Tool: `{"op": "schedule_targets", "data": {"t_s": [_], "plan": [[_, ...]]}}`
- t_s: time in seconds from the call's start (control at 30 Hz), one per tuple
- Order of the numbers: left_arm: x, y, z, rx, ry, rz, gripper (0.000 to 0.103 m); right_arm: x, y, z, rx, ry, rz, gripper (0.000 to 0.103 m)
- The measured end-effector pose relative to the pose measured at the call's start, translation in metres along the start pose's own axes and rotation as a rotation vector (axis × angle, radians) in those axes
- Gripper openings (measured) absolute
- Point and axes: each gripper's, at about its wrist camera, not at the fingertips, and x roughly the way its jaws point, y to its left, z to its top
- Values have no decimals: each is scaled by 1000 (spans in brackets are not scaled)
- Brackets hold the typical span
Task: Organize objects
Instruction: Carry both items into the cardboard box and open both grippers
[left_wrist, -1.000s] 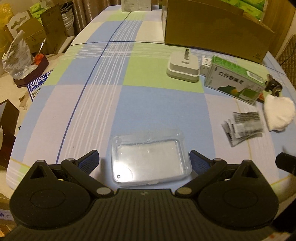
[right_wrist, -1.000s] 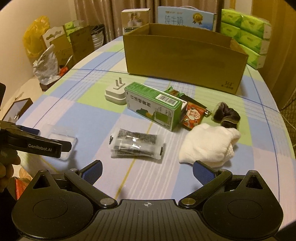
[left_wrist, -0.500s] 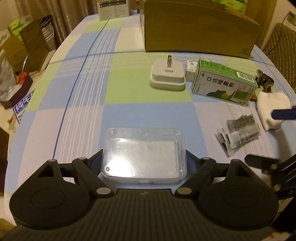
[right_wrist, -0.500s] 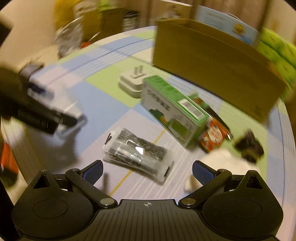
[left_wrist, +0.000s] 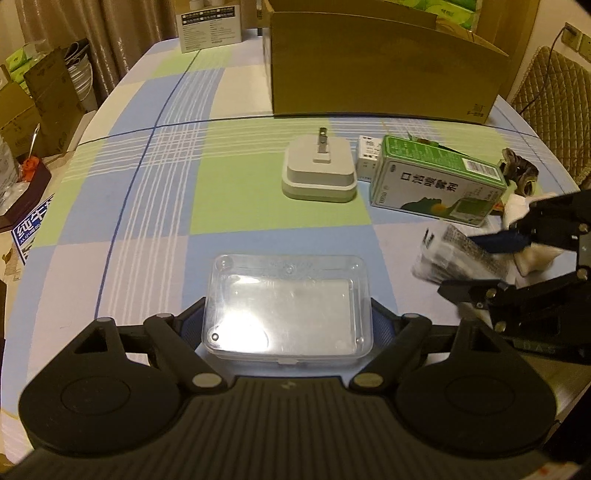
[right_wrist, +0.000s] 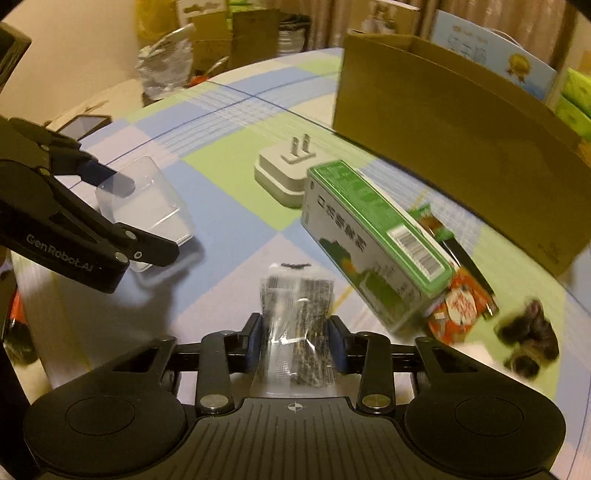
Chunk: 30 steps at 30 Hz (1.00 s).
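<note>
A clear plastic box (left_wrist: 288, 310) sits between the fingers of my left gripper (left_wrist: 288, 314), whose pads press on its two short ends just above the checked tablecloth. The right wrist view shows that same left gripper (right_wrist: 138, 214) and clear box (right_wrist: 147, 206) at the left. My right gripper (right_wrist: 295, 339) has its jaws closing on a crinkly clear packet (right_wrist: 295, 295) with black print, and both blue pads touch its sides. From the left wrist view, the right gripper (left_wrist: 465, 264) holds the packet (left_wrist: 454, 254) at the right edge.
A large open cardboard box (left_wrist: 380, 70) stands at the back of the table. In front of it lie a white plug adapter (left_wrist: 319, 173), a green carton (left_wrist: 432, 184), a white cloth (left_wrist: 532, 254), a red snack packet (right_wrist: 461, 306) and a dark hair tie (right_wrist: 528, 332).
My left gripper came forward and shut on the clear box. My right gripper swung left and down over the packet, rolled, and its jaws closed from wide open onto it.
</note>
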Motion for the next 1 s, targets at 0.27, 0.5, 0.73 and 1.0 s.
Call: {"op": "schedule_targets", "data": {"t_s": [0.27, 0.5, 0.73, 1.0], "plan": [[-15, -17, 16, 38, -33, -21, 83, -51, -18, 3, 163, -90, 0, 34], [-40, -37, 70, 98, -108, -45, 83, -97, -68, 56, 228, -201, -74, 34], [-54, -55, 170, 178, -221, -53, 83, -108, -152, 143, 309, -295, -163, 34], [-10, -62, 265, 146, -244, -34, 83, -61, -235, 181, 519, -231, -193, 34]]}}
